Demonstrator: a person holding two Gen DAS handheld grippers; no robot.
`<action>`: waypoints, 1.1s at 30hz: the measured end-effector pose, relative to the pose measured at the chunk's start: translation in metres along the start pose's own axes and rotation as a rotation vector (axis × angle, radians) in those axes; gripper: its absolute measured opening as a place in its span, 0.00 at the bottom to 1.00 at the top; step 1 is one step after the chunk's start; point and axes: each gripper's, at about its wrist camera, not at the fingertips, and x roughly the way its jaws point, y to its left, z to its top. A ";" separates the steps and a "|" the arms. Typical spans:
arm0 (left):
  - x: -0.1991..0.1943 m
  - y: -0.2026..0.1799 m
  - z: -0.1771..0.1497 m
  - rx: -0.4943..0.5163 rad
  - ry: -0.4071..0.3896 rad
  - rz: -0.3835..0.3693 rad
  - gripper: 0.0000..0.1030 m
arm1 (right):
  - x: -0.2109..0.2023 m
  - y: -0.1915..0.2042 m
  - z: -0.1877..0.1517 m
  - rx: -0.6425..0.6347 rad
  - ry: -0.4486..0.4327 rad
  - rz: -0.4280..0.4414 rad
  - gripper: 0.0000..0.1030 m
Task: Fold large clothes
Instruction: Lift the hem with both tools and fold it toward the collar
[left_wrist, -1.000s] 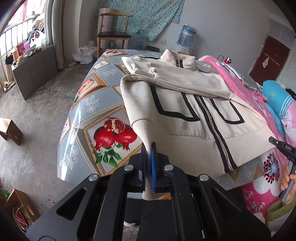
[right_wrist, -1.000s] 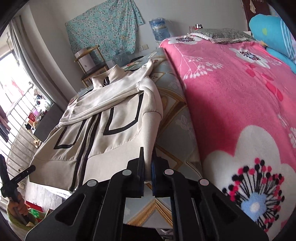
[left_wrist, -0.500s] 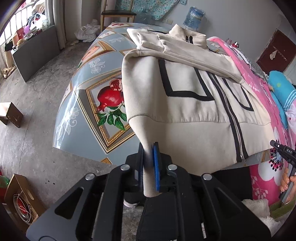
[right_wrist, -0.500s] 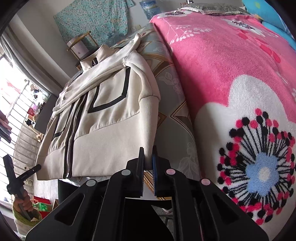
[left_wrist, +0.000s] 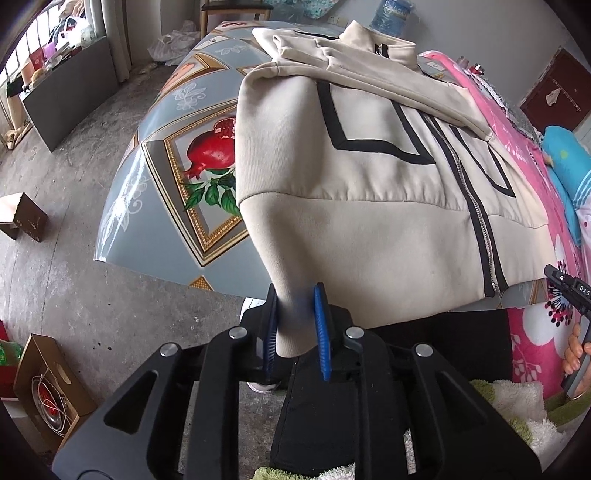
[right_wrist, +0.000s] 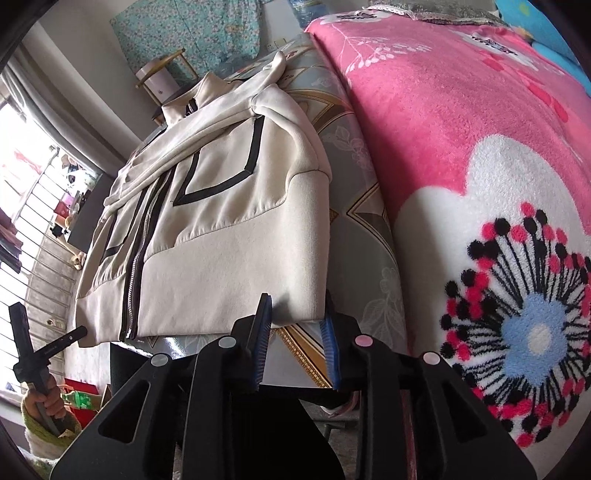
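Observation:
A cream zip jacket (left_wrist: 369, 221) with black stripes lies front up on the table (left_wrist: 166, 177), sleeves folded across its chest. Its hem hangs slightly over the near edge. In the left wrist view my left gripper (left_wrist: 295, 317) has the left hem corner hanging loosely between its blue pads, and the jaws are opening. In the right wrist view the jacket (right_wrist: 221, 240) reaches the table (right_wrist: 369, 240) edge. My right gripper (right_wrist: 295, 325) straddles the right hem corner there. Its jaws are opening too, and the pads stand clear of the cloth.
A pink flowered blanket (right_wrist: 461, 129) covers the bed right of the table. On the concrete floor to the left are an open cardboard box (left_wrist: 48, 384) and a small brown box (left_wrist: 22, 218). A chair (left_wrist: 232, 11) and a water bottle (left_wrist: 399, 14) stand beyond the table.
Both grippers came down to the table's near edge with the hem corners, laying the jacket flat. Their jaws, clamped on the cloth before, have parted.

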 end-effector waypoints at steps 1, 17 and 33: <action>-0.002 0.000 0.000 -0.001 -0.004 -0.004 0.17 | 0.000 0.002 -0.001 -0.007 0.001 -0.003 0.25; -0.038 -0.015 0.005 0.037 -0.143 -0.053 0.05 | -0.016 0.017 0.001 -0.058 -0.075 -0.061 0.06; -0.056 -0.007 0.138 -0.022 -0.288 -0.141 0.04 | -0.026 0.055 0.132 -0.059 -0.233 0.046 0.05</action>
